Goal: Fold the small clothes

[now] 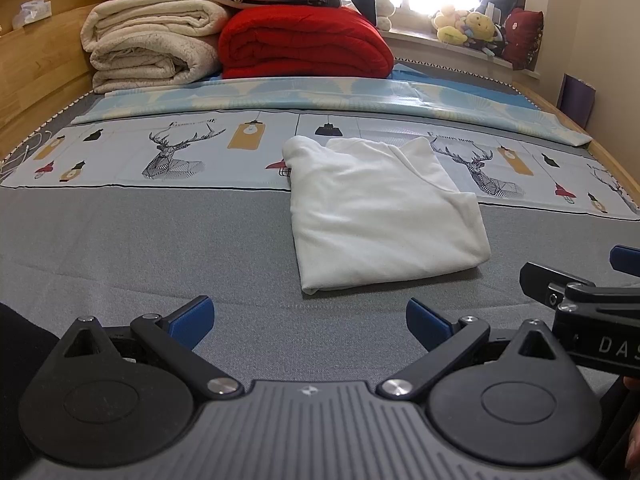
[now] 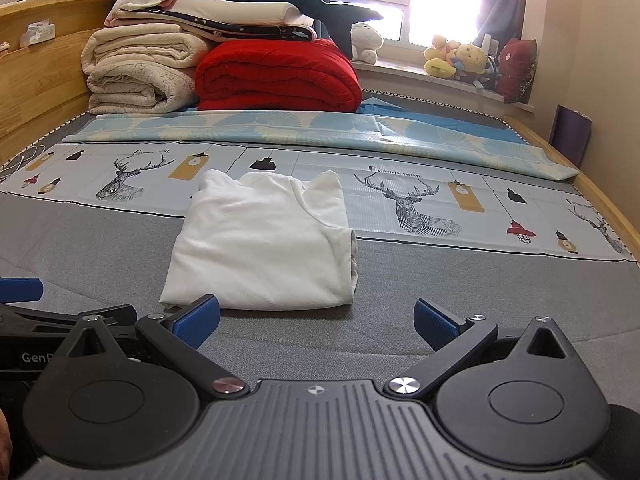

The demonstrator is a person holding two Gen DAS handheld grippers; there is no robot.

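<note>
A small white garment lies folded into a rough rectangle on the grey bed cover, half over the deer-print sheet. In the right wrist view the same white garment sits just ahead and slightly left. My left gripper is open, empty, held short of the garment's near edge. My right gripper is open too, with nothing between its blue pads, its left pad close to the garment's near corner. The right gripper's black body shows at the left view's right edge.
Stacked cream blankets and a red quilt stand at the head of the bed. A folded blue patterned cloth lies across behind the garment. Wooden bed rails run along both sides. Plush toys sit on the windowsill.
</note>
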